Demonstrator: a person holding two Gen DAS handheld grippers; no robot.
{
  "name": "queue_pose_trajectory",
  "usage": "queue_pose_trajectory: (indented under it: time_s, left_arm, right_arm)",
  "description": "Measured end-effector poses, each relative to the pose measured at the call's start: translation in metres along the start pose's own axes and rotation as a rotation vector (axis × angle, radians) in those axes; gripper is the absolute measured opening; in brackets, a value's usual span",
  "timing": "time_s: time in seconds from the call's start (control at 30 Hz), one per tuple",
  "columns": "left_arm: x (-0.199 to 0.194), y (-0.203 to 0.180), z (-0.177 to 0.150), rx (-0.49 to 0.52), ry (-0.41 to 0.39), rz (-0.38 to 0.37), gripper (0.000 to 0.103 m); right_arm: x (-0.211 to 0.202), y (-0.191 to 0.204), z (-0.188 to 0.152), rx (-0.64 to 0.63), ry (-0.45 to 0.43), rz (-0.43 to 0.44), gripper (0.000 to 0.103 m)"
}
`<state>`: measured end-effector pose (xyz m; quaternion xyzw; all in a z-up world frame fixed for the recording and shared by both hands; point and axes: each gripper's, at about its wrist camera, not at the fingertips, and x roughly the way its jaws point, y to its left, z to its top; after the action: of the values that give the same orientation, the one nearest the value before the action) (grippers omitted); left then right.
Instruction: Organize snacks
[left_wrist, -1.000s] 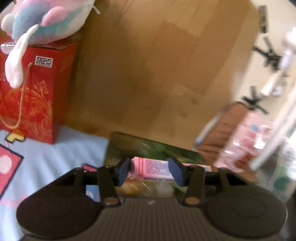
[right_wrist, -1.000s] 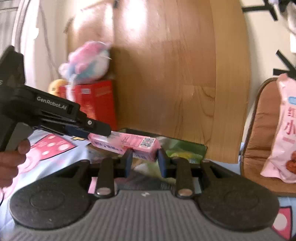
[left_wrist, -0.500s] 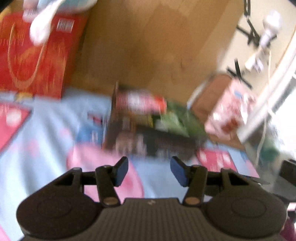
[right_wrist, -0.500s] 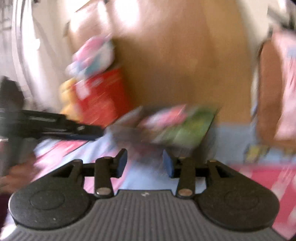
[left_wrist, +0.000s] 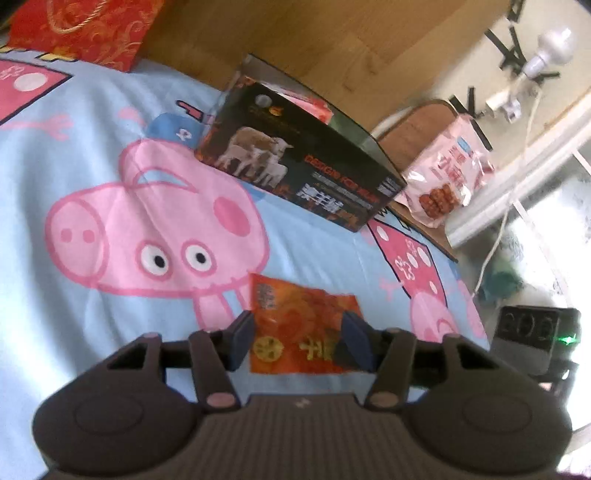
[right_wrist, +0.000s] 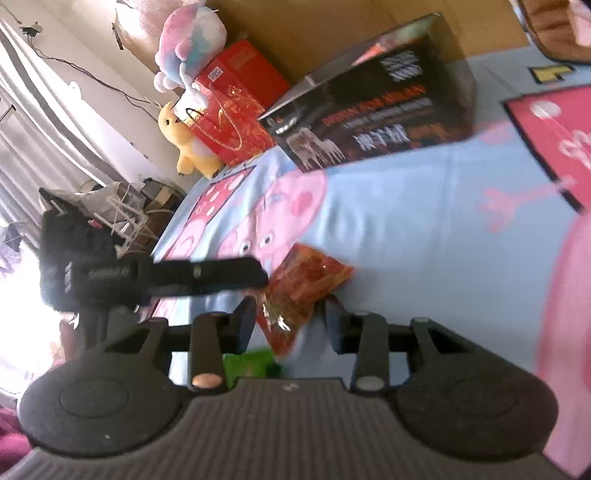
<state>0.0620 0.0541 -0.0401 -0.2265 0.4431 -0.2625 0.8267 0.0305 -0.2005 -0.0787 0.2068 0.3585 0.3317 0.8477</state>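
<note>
A second ago both claws were up at the dark box (left_wrist: 303, 162), with a pink snack carton between the fingers; now they have dropped away from it and hang low over the bed (left_wrist: 74, 295), so that carton appears to have gone into the box and the next snack is being lined up.

That next snack is an orange-red packet (left_wrist: 299, 328) lying flat on the cartoon-pig bedsheet at the lower centre of the left view. The left claw (left_wrist: 300, 341) is wide open with its blue pads either side of the packet, holding nothing; whether the pads touch the packet I cannot tell. The right claw (right_wrist: 290, 325) is also open and empty, the same packet (right_wrist: 303, 288) just ahead of its fingers, and the left tool reaches in from the left of that view to the packet's edge. My guess is that a pickup of this packet is the step in hand.

The box stands in the upper centre of the left view, open at the top, with a pink wrapper showing inside. Its side reads "DESIGN FOR" in orange, above Chinese characters and a picture of sheep. The packet carries yellow characters too blurred to read. A pink snack bag (left_wrist: 447, 173) at the right and a red gift box (left_wrist: 85, 29) at the upper left have print I cannot make out.
</note>
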Motion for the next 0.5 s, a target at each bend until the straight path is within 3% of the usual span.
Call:
queue_pose_trajectory:
  time_s: [0.03, 0.13, 0.27, 0.37, 0.43, 0.5]
  left_arm:
    - [-0.001, 0.002, 0.001, -0.011, 0.000, -0.001, 0.054]
    - [-0.007, 0.007, 0.003, -0.039, -0.004, -0.010, 0.056]
    - [-0.016, 0.012, 0.006, -0.068, -0.041, -0.005, 0.061]
    - [-0.016, 0.010, 0.010, -0.083, -0.040, -0.053, 0.068]
    - [-0.013, 0.002, 0.012, -0.073, -0.034, -0.089, 0.078]
    - [-0.008, -0.007, 0.012, -0.064, -0.028, -0.112, 0.079]
  right_arm:
    - [0.006, 0.000, 0.002, -0.006, -0.011, -0.029, 0.025]
    - [0.012, -0.018, 0.009, 0.117, 0.000, 0.026, 0.020]
    - [0.001, -0.045, 0.008, 0.295, -0.022, 0.123, 0.018]
    - [-0.012, -0.062, 0.008, 0.403, -0.060, 0.189, 0.016]
    - [-0.019, -0.068, 0.009, 0.436, -0.083, 0.222, 0.016]
    - [-0.023, -0.071, 0.010, 0.464, -0.104, 0.255, 0.016]
